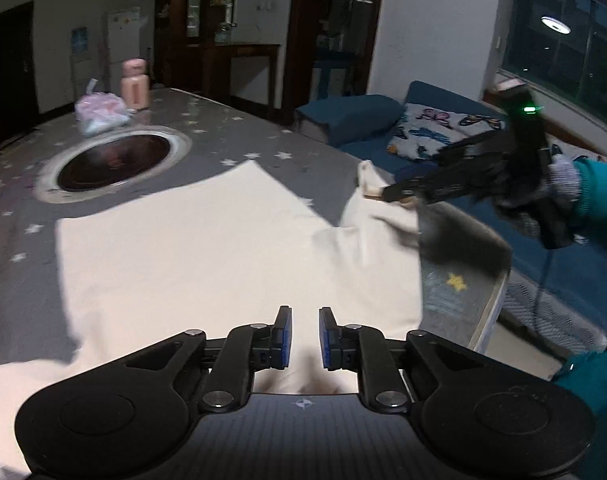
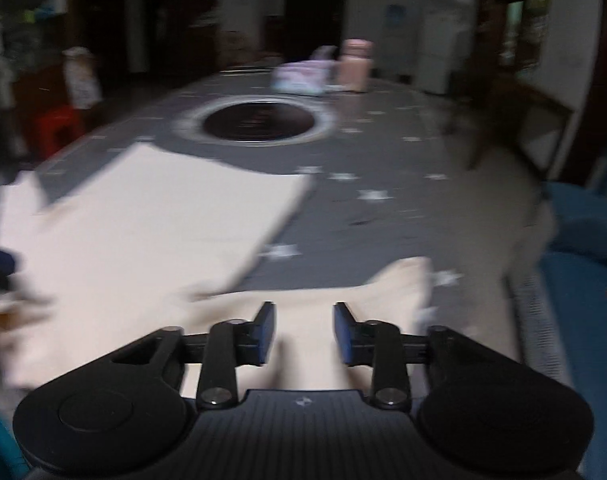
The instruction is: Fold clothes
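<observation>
A cream garment (image 1: 207, 248) lies spread flat on the grey star-patterned table (image 1: 239, 136). My left gripper (image 1: 305, 336) is open just above the garment's near part, holding nothing. My right gripper (image 1: 387, 194) shows in the left wrist view at the garment's right sleeve, whose tip (image 1: 369, 176) is lifted by its fingertips. In the blurred right wrist view my right gripper (image 2: 304, 330) has its jaws apart over the cream sleeve (image 2: 399, 284), and the garment's body (image 2: 143, 224) lies to the left.
A round dark recess (image 1: 115, 162) sits in the table beyond the garment. A plastic bag (image 1: 101, 114) and a pink bottle (image 1: 134, 84) stand at the far end. A blue sofa (image 1: 443, 120) with a butterfly-print pillow (image 1: 435, 130) lies right of the table edge.
</observation>
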A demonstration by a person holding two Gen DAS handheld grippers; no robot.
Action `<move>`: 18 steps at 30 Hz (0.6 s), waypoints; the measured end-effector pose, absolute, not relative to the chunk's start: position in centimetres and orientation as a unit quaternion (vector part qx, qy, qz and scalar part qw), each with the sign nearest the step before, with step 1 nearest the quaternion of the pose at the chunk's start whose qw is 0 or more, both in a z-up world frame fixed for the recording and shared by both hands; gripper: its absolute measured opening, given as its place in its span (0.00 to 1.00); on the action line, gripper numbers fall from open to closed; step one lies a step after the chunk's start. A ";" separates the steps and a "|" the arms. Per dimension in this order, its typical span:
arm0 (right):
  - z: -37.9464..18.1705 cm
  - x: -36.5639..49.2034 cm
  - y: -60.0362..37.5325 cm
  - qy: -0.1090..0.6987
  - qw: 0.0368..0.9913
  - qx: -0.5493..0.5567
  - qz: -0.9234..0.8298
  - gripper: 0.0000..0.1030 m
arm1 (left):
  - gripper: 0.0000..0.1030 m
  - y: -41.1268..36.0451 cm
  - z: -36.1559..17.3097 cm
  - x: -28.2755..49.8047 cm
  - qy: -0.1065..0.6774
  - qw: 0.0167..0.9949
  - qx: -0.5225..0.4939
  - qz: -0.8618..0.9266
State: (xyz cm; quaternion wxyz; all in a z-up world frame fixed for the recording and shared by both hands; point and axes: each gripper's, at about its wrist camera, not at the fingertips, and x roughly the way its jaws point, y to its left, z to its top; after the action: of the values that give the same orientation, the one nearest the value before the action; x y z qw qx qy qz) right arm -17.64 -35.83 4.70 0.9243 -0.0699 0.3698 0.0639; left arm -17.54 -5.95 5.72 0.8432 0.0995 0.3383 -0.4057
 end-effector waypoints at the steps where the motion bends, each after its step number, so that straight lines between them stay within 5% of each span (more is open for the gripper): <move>1: 4.2 -17.1 -36.2 0.375 0.922 -0.076 0.058 0.40 | 0.19 -6.7 5.3 -17.5 0.342 0.840 0.099 -0.410; 7: 1.9 -15.6 -37.4 0.380 0.917 -0.117 0.020 0.36 | 0.21 -9.4 3.5 -17.7 0.363 0.819 0.101 -0.433; 9: 2.0 -15.9 -37.9 0.374 0.921 -0.109 0.000 0.08 | 0.22 -9.7 3.2 -17.8 0.368 0.815 0.099 -0.437; 18: 2.7 -17.0 -41.7 0.386 0.914 -0.089 -0.089 0.09 | 0.25 -10.4 2.6 -17.7 0.379 0.802 0.097 -0.451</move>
State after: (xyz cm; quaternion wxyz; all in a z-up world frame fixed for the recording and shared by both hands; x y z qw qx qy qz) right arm -17.01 -41.65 2.73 0.9141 -0.0892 0.3856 -0.0887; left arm -17.71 -10.41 2.63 0.8023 0.0966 0.3787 -0.4513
